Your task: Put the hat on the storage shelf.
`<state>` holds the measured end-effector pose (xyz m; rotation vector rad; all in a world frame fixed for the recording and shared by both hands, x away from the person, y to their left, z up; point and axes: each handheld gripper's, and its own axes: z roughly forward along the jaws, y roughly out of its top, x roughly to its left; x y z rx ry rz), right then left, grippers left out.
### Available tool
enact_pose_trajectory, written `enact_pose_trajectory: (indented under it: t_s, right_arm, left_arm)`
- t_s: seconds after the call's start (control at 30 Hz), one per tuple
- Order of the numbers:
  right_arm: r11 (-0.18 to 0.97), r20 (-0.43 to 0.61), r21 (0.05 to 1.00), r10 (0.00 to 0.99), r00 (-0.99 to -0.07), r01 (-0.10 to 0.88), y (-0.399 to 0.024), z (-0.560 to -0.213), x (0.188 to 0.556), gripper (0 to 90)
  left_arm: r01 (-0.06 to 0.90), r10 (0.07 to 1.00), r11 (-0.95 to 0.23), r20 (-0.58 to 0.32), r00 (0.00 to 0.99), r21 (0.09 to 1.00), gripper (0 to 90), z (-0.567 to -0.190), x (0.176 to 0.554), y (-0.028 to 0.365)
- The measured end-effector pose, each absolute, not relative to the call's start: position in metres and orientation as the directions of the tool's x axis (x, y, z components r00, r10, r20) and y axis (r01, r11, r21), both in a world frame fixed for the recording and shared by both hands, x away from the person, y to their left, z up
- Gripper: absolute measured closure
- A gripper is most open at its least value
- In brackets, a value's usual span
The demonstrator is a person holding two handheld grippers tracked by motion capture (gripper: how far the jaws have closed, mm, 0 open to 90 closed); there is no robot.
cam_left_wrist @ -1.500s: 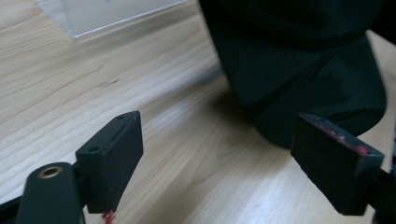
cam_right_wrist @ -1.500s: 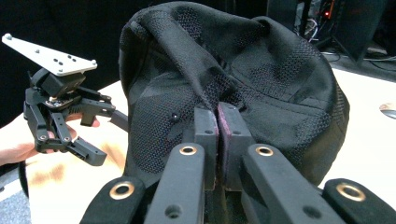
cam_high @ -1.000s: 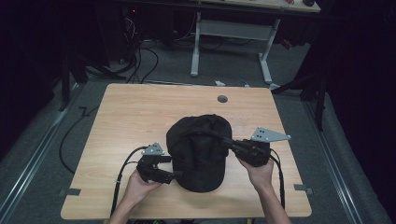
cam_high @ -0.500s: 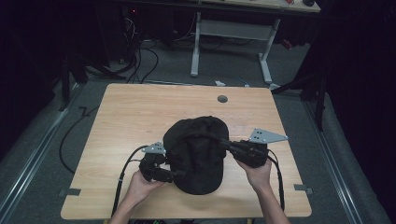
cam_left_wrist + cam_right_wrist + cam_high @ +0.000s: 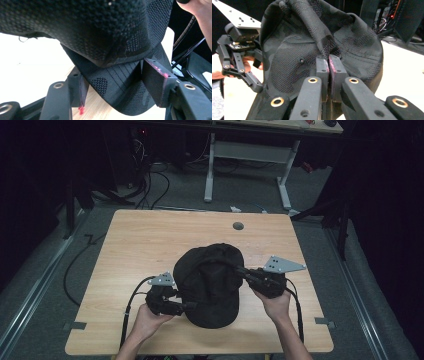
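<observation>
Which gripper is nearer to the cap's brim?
Left. The left gripper has its jaws around the cap's brim, closing. The right gripper pinches the crown fabric, farther from the brim.

The left hand-held gripper [image 5: 192, 305] has been closing — jaws astride the cap's brim [image 5: 120, 85] (not yet pinching).

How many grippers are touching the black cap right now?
2. The right gripper pinches a fold of the black cap on its right side; the left gripper, jaws just closing, straddles the brim at the cap's left.
</observation>
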<state>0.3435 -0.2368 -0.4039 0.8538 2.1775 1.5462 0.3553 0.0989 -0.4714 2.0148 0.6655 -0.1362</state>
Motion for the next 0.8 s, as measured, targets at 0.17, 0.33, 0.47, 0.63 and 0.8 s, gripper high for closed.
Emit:
enact_pose_trajectory:
  t_s: [0.17,0.33,0.47,0.63,0.8]
  right_arm:
    - [0.242,0.057,0.93,0.647,-0.76,0.276,-0.235,-0.4029,0.3466,87.7]
    - [0.242,0.057,0.93,0.65,-0.758,0.277,-0.234,-0.4033,0.349,87.6]
    - [0.241,0.052,0.932,0.65,-0.758,0.271,-0.2334,-0.4019,0.3505,87.3]
    - [0.247,0.046,0.931,0.653,-0.756,0.27,-0.2315,-0.3995,0.3513,86.5]
    - [0.248,0.041,0.931,0.655,-0.754,0.266,-0.2302,-0.397,0.352,85.8]
  left_arm:
    - [0.514,0.396,-0.376,-0.367,0.842,0.771,45.5,-0.4693,0.3548,0.102]
    - [0.513,0.383,-0.374,-0.375,0.844,0.773,53.6,-0.4673,0.3523,0.1047]
    - [0.515,0.374,-0.368,-0.383,0.845,0.774,58.8,-0.4662,0.3519,0.106]
    - [0.502,0.386,-0.37,-0.363,0.848,0.781,64.8,-0.4647,0.3494,0.1065]
    - [0.502,0.364,-0.359,-0.377,0.852,0.787,70.4,-0.4627,0.3484,0.1092]
